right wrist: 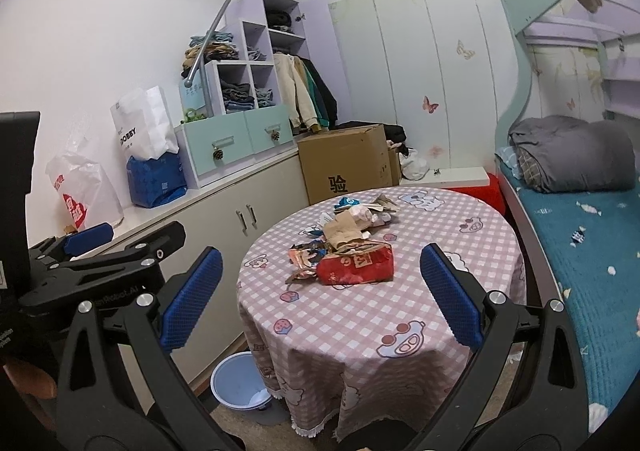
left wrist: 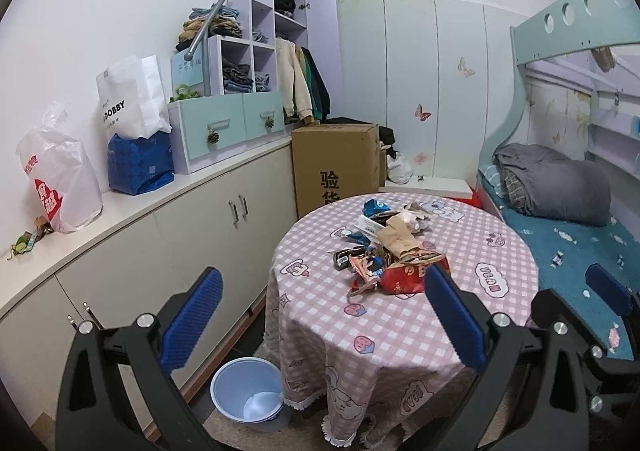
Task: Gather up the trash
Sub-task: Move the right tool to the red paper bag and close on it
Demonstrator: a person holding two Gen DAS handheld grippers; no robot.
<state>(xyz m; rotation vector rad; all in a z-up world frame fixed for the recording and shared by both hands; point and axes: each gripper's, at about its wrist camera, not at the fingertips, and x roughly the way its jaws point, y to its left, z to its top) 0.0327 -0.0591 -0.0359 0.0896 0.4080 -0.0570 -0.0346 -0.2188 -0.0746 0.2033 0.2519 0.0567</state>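
Note:
A heap of trash (left wrist: pixel 390 247) lies on a round table with a pink checked cloth (left wrist: pixel 460 315): a red snack bag (left wrist: pixel 412 277), brown paper (left wrist: pixel 396 237), blue wrappers and small packets. The heap also shows in the right wrist view (right wrist: pixel 348 247), with the red bag (right wrist: pixel 356 265) at its front. A light blue bin (left wrist: pixel 248 393) stands on the floor left of the table, also in the right wrist view (right wrist: pixel 238 381). My left gripper (left wrist: pixel 324 315) is open and empty, short of the table. My right gripper (right wrist: pixel 320 299) is open and empty, held above the table's near side.
A long white cabinet (left wrist: pixel 168 235) with bags on top runs along the left wall. A cardboard box (left wrist: pixel 336 167) stands behind the table. A bunk bed with a blue cover (left wrist: pixel 576 243) is on the right. The left gripper's body (right wrist: pixel 100 263) shows at the left of the right wrist view.

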